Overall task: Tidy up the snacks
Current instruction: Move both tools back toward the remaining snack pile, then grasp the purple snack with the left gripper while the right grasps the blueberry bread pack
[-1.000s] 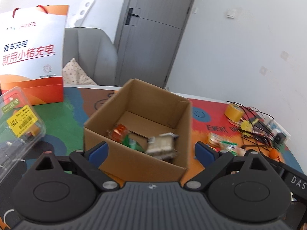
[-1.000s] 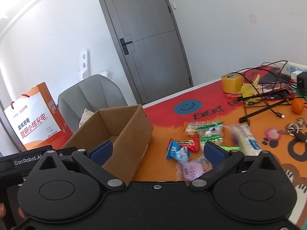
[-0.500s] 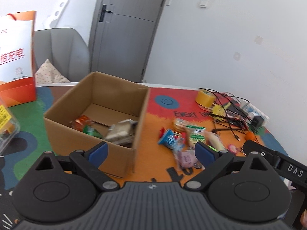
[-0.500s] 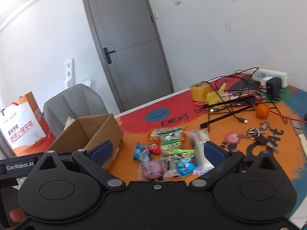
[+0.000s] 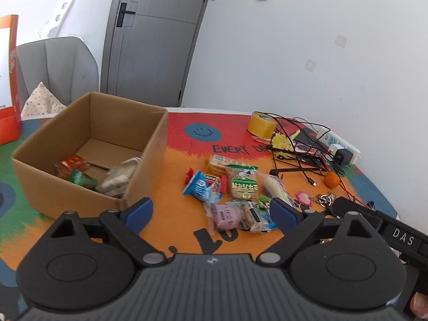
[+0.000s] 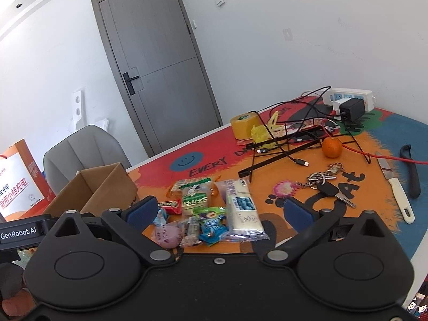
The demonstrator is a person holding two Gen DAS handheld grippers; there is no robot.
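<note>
An open cardboard box [image 5: 145, 157] [image 6: 107, 184] stands on the colourful table mat, with an orange packet [image 5: 72, 164], a green one and a pale wrapped snack [image 5: 120, 176] inside. To its right lies a heap of snack packets: a blue one [image 5: 199, 187], a green biscuit pack [image 5: 243, 184] [image 6: 195, 196], a pink one [image 5: 227, 216] [image 6: 167, 235] and a long white bar [image 6: 242, 208]. My left gripper [image 5: 211, 211] hovers open above the pink packet. My right gripper [image 6: 219, 211] hangs open over the same heap. Neither holds anything.
Behind the snacks lie a yellow tape roll [image 6: 244, 124], tangled cables with a black wire stand [image 6: 283, 144], a power strip [image 6: 350, 99], an orange fruit [image 6: 331, 147], keys [image 6: 323, 184] and a white-handled knife [image 6: 396, 190]. A grey chair [image 5: 56, 67] and an orange paper bag [image 6: 16, 182] stand at the left.
Both grippers have swung right, away from the box and toward the snack heap, which now sits between their fingers. Both have stayed open and empty.
</note>
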